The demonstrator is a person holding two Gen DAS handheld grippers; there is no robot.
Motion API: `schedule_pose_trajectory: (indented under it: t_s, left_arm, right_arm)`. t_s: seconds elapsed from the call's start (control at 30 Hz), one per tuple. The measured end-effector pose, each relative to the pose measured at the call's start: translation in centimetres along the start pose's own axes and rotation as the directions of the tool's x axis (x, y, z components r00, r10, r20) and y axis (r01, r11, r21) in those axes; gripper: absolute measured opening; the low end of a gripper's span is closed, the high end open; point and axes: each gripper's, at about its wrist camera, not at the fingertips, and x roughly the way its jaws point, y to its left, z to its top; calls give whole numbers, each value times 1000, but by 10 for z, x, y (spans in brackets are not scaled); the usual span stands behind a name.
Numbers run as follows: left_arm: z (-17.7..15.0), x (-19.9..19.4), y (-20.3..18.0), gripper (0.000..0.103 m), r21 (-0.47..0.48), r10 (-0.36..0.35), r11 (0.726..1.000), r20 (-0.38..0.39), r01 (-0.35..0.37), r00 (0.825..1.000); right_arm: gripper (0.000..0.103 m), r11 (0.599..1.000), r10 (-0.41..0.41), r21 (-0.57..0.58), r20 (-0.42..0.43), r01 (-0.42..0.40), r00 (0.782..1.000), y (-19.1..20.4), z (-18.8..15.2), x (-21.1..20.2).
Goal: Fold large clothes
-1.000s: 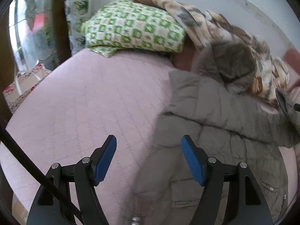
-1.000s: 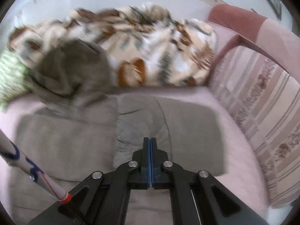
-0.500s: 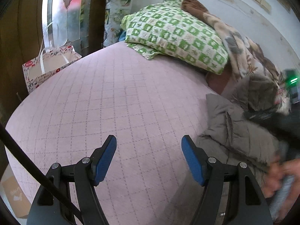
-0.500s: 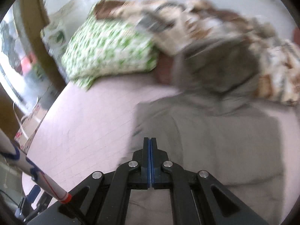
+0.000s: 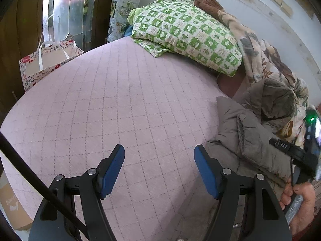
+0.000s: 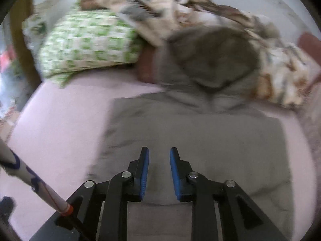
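Note:
A grey padded hooded jacket lies on the pink quilted bed, its hood resting against the bedding at the back. My right gripper is partly open and empty just above the jacket's body. In the left wrist view the jacket lies bunched at the right. My left gripper is wide open and empty over bare pink bed, left of the jacket. The right gripper's body and the hand holding it show at the far right.
A green checked pillow and a brown-and-cream patterned blanket lie at the head of the bed. A patterned paper bag stands off the bed's left edge by a wooden door. A cardboard box sits low left.
My right gripper has opened from fully shut and swung back over the jacket. My left gripper, open throughout, has moved left off the jacket over bare bed.

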Motion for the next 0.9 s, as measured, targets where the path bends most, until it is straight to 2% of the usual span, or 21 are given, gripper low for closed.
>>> schedule_pose_trajectory:
  t_s: [0.07, 0.13, 0.2, 0.27, 0.4, 0.43, 0.47, 0.5, 0.57, 0.67, 0.73, 0.83, 0.9]
  left_arm:
    - [-1, 1, -4, 71, 15, 12, 1000, 4, -12, 1000]
    - [-3, 4, -9, 71, 30, 16, 999, -1, -16, 1000]
    - [-3, 7, -12, 71, 43, 18, 999, -4, -18, 1000]
    - [-4, 10, -19, 71, 56, 22, 998, -8, -21, 1000]
    - [-9, 12, -29, 71, 92, 16, 996, -17, -14, 1000]
    - [-11, 11, -31, 71, 102, 14, 995, -18, -12, 1000]
    - [-13, 10, -33, 71, 113, 12, 994, -16, -10, 1000]
    - [-15, 9, -34, 71, 123, 11, 992, -14, -9, 1000]
    - [-19, 7, -38, 71, 139, 9, 990, -13, -7, 1000]
    - [-26, 7, -43, 71, 158, 6, 987, -18, -3, 1000]
    - [-31, 10, -47, 71, 166, 9, 986, -32, -4, 999]
    - [-40, 10, -53, 71, 167, -6, 986, -55, 15, 998]
    - [-44, 8, -57, 71, 176, -15, 984, -57, 24, 998]
  right_arm:
    - [23, 999, 5, 45, -57, -2, 998, -11, -4, 18]
    - [23, 993, 87, 93, -138, -75, 987, -10, -12, 43]
    - [23, 989, 141, 68, -179, -131, 974, 7, -19, 57]
    - [21, 989, 145, 25, -159, -143, 977, 20, -18, 54]
    - [20, 968, 252, 38, -125, -249, 960, 18, -17, 27]
    - [25, 965, 264, 33, -114, -262, 958, 15, -19, 19]
    - [30, 965, 261, 22, -97, -260, 961, 10, -22, 9]
    - [41, 968, 252, 11, -83, -252, 964, 8, -25, 1]
    - [51, 977, 211, -17, -56, -213, 976, -9, -38, -17]
    - [51, 992, 102, -68, -38, -104, 994, -34, -64, -32]
    - [51, 995, 42, -87, -42, -46, 998, -56, -78, -38]
    - [52, 999, -4, -53, -66, 0, 998, -92, -90, -45]
    - [52, 1000, -21, 5, -71, 22, 997, -116, -86, -52]
